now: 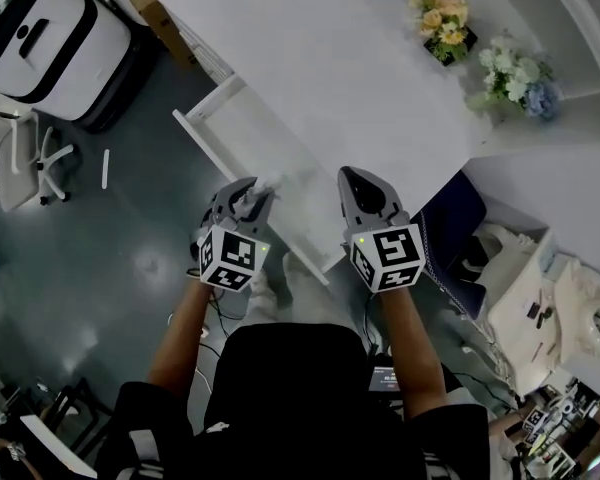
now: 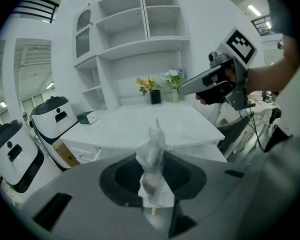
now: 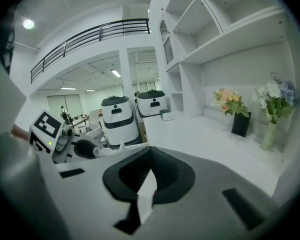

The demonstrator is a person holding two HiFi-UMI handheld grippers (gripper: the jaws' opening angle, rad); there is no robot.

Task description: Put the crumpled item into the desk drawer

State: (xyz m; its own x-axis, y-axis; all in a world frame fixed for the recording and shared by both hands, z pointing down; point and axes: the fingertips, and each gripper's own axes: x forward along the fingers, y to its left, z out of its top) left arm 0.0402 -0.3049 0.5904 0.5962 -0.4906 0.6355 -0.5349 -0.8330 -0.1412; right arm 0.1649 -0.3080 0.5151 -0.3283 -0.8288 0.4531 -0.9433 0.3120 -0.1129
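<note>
Left gripper view shows what head view barely does: left gripper (image 1: 252, 198) pinching the crumpled item (image 2: 152, 151), clear plastic poking past its tips. Right gripper (image 3: 150, 151) is pressed together, empty. Open drawer (image 1: 230, 128) sits just ahead of and below the left gripper. White desk (image 1: 320, 58), flowers (image 1: 442, 13) at its far end, dark floor (image 1: 110, 258).
</note>
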